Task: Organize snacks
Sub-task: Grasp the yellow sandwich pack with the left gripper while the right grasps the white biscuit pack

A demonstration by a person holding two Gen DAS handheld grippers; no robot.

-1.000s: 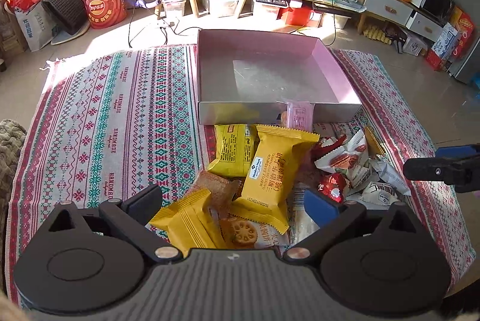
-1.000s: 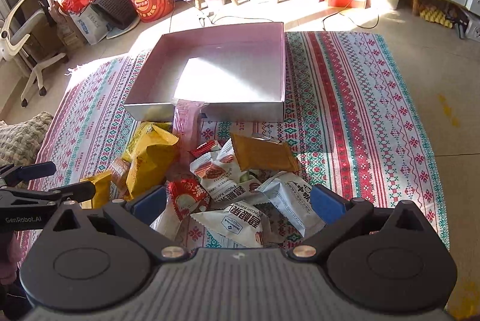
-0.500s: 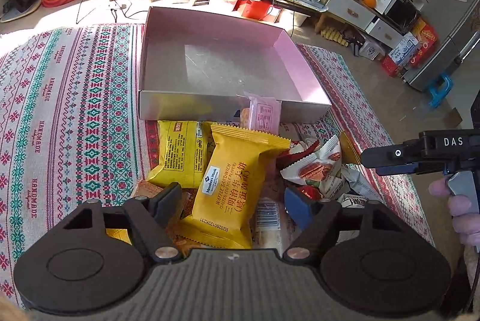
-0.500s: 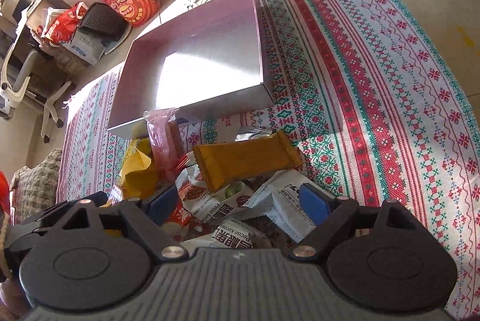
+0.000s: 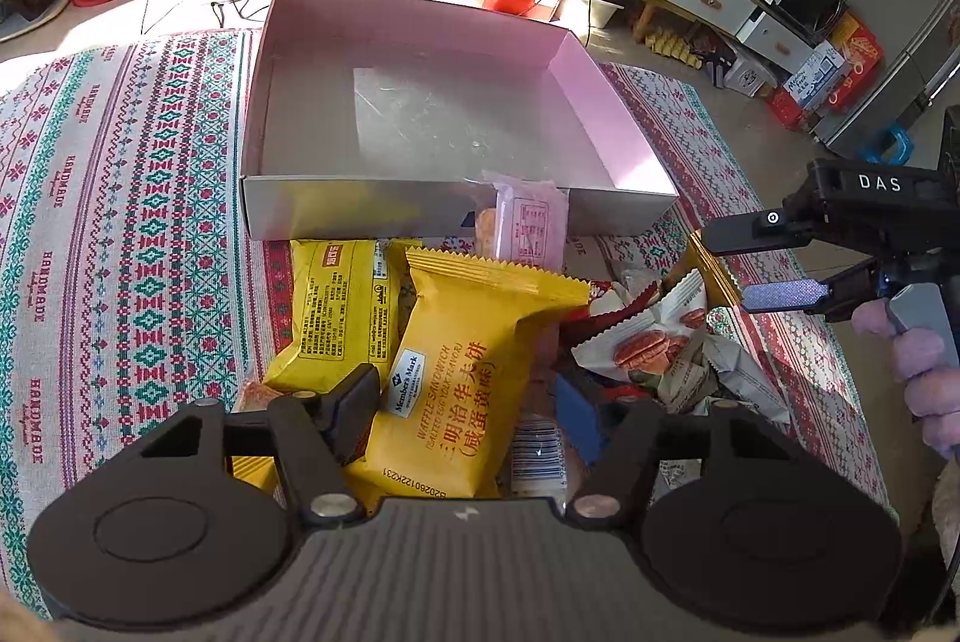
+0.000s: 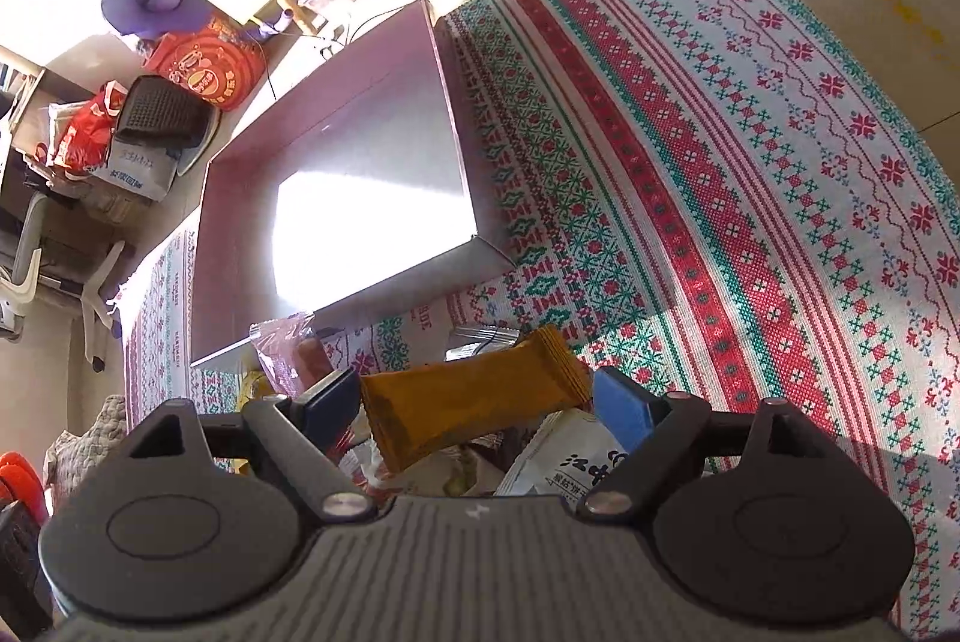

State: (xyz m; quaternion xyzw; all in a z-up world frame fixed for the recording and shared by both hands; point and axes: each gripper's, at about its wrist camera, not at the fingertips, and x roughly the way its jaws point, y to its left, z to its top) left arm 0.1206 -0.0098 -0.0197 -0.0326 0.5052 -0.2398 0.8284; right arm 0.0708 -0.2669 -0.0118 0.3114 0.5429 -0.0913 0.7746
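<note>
The left gripper (image 5: 465, 402) has its 2 fingers (image 5: 354, 405) about half apart, and its jaws have just been closing around the yellow waffle sandwich pack (image 5: 462, 372). The pack lies between them. The left finger is at the pack's edge, but whether either pad presses on it cannot be told. The right gripper (image 6: 480, 402) has its jaws fairly wide and they too have just been closing, one on each side of the brown bar packet (image 6: 468, 408). Its ends sit close against the blue pads (image 6: 621, 408), yet a firm grip cannot be confirmed.

Both packets belong to the snack pile on the patterned cloth (image 5: 120, 222), just in front of the pink box (image 5: 600, 102). Beside the waffle pack lies a second yellow packet (image 5: 336, 306). A pink packet (image 5: 531, 228) leans on the box's near wall, and white pecan packets (image 5: 648, 336) lie to the right. The box's floor is bare, sunlit in the right wrist view.

In the left wrist view the right gripper reaches in from the right edge, held by a hand in a purple glove (image 5: 924, 372).
</note>
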